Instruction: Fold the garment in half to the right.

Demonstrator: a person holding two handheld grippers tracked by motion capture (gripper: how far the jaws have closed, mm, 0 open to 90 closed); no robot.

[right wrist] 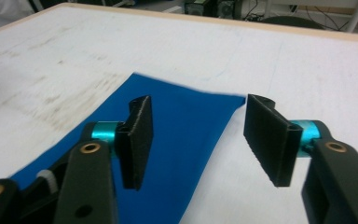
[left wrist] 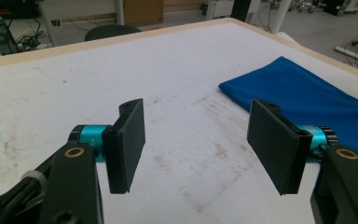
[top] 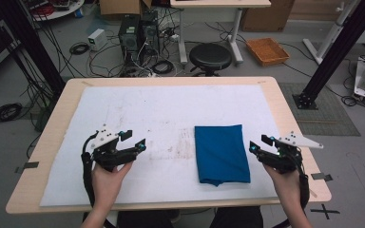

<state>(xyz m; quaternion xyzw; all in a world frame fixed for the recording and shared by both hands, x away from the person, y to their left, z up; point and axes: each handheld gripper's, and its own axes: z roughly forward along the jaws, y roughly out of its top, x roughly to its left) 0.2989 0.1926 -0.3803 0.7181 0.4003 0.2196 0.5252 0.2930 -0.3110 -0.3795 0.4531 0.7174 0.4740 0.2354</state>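
Both black two-jaw grippers, left (top: pixel 132 139) and right (top: pixel 257 142), gape wide and empty above the white mat (top: pixel 147 109). Between them lies a folded blue cloth (top: pixel 221 153), flat, nearer the right one; nothing blocks it.

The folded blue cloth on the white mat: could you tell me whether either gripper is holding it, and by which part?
Nothing is held. The left gripper and right gripper stand open beside the folded blue cloth.

Both tongs, left (top: pixel 133 138) and right (top: pixel 258 143), gape wide (nothing between them).
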